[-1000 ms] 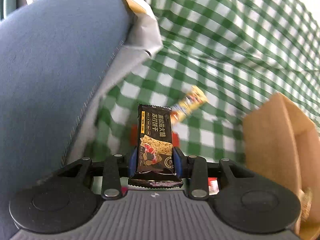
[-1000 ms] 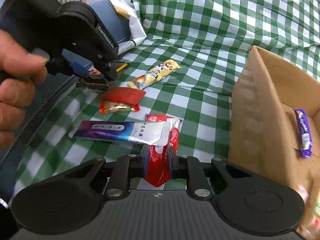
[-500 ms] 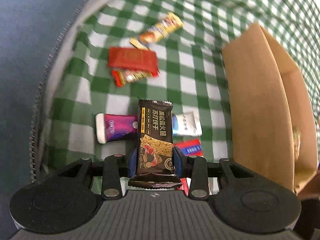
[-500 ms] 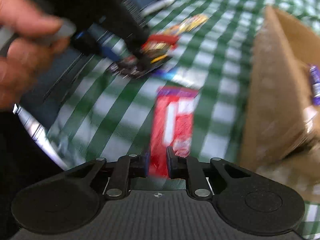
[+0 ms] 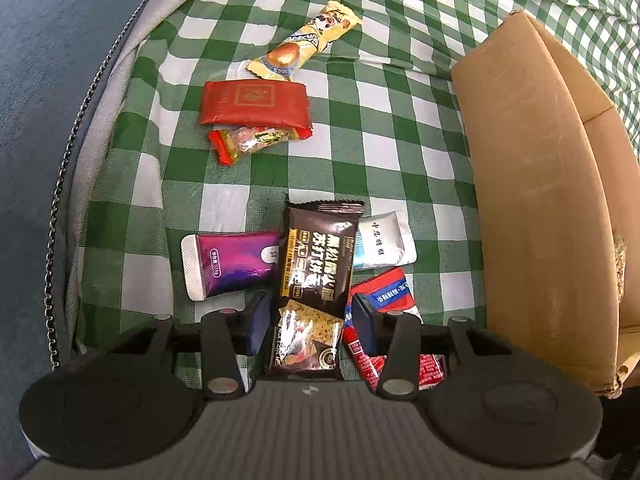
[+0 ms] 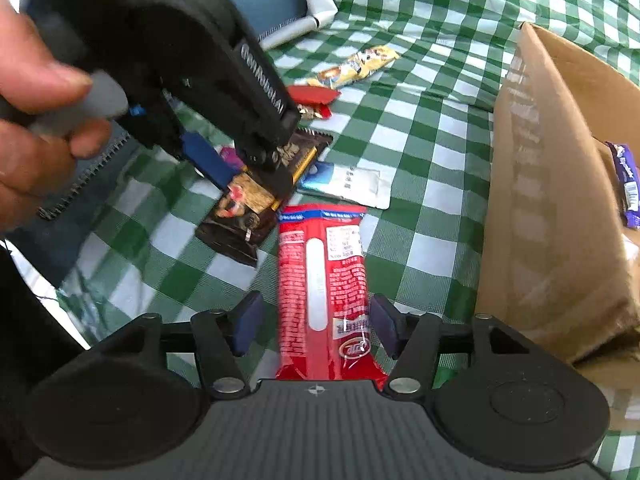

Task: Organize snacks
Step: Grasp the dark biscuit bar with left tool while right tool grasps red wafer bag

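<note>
Both grippers, left and right, have just been opening, pads clear of black cracker pack and red bar; cardboard box stands rightward

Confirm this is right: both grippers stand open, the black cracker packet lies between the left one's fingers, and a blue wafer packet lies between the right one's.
Not quite. The right wrist view shows the wafer packet between the right gripper fingers is red, not blue. The rest stands: both are open, and the black cracker packet lies between the left gripper fingers.
</note>
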Tool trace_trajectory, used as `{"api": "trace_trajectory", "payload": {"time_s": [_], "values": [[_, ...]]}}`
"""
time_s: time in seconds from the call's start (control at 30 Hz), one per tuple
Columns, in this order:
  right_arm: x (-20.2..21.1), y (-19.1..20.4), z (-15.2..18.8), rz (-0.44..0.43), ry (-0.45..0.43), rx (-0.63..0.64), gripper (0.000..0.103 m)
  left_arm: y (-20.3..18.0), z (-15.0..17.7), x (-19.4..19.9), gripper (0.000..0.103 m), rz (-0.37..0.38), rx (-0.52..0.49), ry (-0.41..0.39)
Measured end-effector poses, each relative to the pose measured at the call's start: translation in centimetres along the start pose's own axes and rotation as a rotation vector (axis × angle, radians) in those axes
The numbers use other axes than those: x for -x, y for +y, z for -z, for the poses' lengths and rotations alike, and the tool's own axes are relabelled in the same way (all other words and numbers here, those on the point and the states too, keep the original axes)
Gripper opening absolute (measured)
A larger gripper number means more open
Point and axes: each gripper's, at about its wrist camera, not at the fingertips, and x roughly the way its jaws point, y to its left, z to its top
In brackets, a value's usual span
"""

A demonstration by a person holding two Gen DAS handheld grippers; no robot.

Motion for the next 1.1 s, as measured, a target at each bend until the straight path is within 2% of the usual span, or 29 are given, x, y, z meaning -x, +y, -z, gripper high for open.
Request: {"api": "trace_trajectory", "payload": {"time_s": [0.2,0.33,0.47,0.53,0.6,0.67,0.83,0.9,1.1], "values": [[-1.1,-0.1,-0.1,0.024,0.025,0.002,0.06,-0.4,-0.1,-0.6,0.05,-0.017,-0.022,0.01],[-1.1,0.1,-0.1,0.023,0.022,0.013,0.051,-0.6,-0.1,-1.0,0.051,-0.034,-0.036,0.016],[-0.8,0.2,-0.1,0.044,0.003,0.035,0.048,-0.9,-0.1,-1.3,0.051,-0.043,-0.04,0.016],[-0.4,0.1,-0.1,0.059,-0.008,0.028,0.048,-1.0,0.0,-1.3,0.051,-0.047,-0.047,0.01],[0.0,0.0,-0.2,0.08,-0.016,0.024,0.047,-1.2,0.0,-1.3,0.043,-0.047,-0.06,0.008],[0.3,0.0,-0.1,0.096,-0.015,0.028,0.047,-1.3,0.0,-1.0,0.04,-0.057,-0.073,-0.012],[-0.1,-0.1,0.2,0.105,0.013,0.027,0.048,-0.4,-0.2,-0.2,0.039,-0.068,-0.03,-0.052],[-0.1,-0.3,0.2,0.103,0.019,0.022,0.048,-0.2,-0.1,-0.5,0.04,-0.089,-0.022,-0.035],[-0.5,-0.3,0.3,0.099,0.037,0.013,0.049,-0.5,-0.1,-1.1,0.041,-0.088,-0.041,-0.004]]}}
